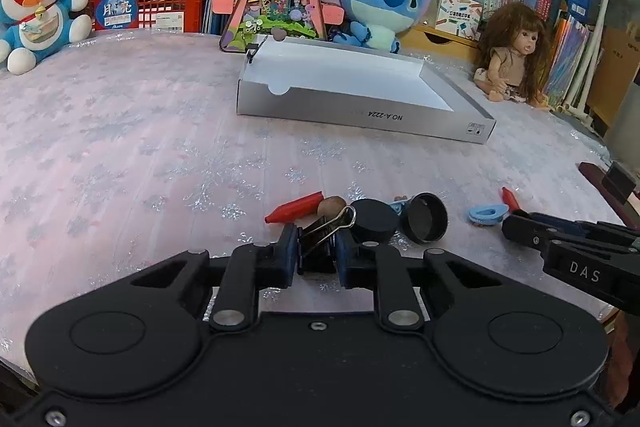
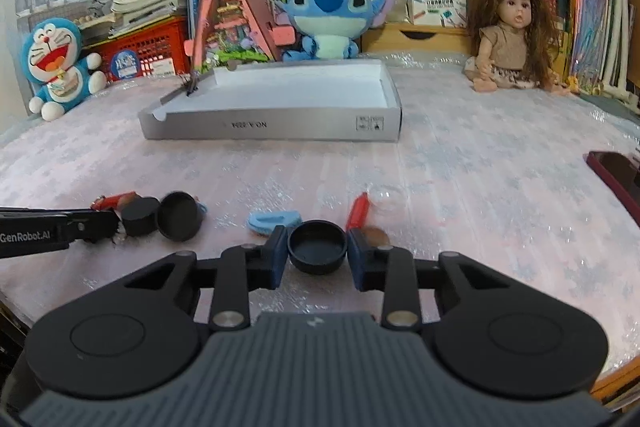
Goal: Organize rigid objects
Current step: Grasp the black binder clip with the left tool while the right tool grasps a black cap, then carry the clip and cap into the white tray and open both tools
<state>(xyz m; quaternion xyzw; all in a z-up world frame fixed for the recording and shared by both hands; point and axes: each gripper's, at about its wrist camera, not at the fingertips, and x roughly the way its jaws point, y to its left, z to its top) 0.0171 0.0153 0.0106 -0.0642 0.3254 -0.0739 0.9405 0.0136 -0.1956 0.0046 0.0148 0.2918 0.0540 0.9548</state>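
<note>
Bookshelves back the desk (image 2: 460, 155); near its front edge, the left gripper (image 1: 317, 254) clamps a binder clip (image 1: 324, 241), while the right gripper (image 2: 318, 254) seemingly pinches a black cap (image 2: 317, 251).

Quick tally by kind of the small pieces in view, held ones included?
Black caps: 3
Red crayons: 2
Blue pieces: 2
Brown pieces: 2
Binder clips: 2
Total: 11

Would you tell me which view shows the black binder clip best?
The left wrist view: the binder clip sits close up between the left gripper pads, wire handles visible. In the right wrist view, that gripper's side hides it.
</note>
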